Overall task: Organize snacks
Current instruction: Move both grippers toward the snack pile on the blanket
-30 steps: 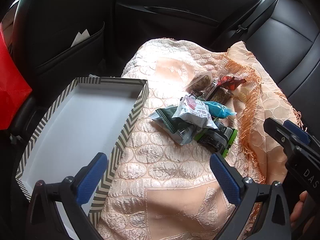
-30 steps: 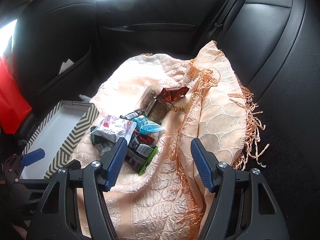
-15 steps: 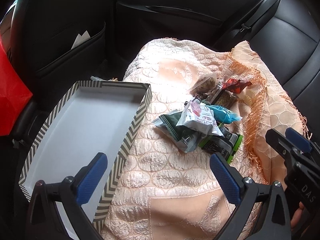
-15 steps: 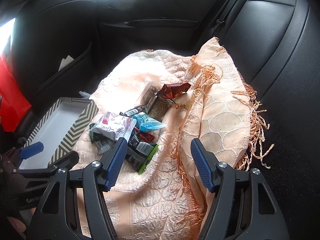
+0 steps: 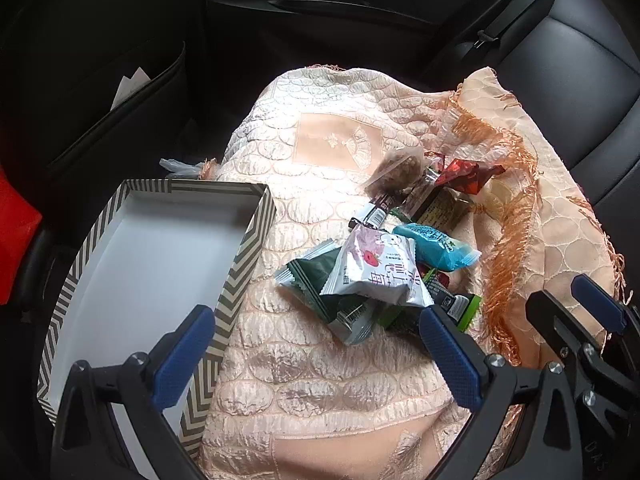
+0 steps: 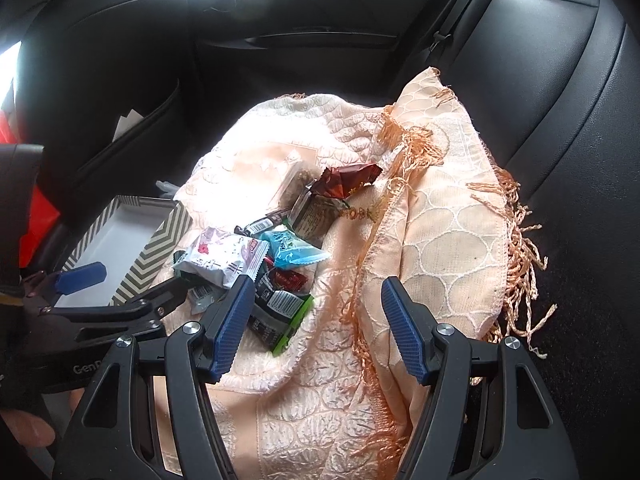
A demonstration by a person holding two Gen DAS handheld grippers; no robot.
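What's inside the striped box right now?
Nothing visible: the striped box shows only its bare white floor. Its near corner is hidden behind the left gripper, so that part cannot be checked. The snacks lie on the cloth beside it.

"GenD…" on left gripper (image 6: 120, 280), "DAS" on right gripper (image 5: 592, 448)

The left tool (image 5: 316, 356) is showing black plastic arms, ribbed blue fingertips (image 5: 448, 356) and silver screws. The right tool (image 6: 316, 324) is wearing the same; white lettering is marking both tools' black bodies.
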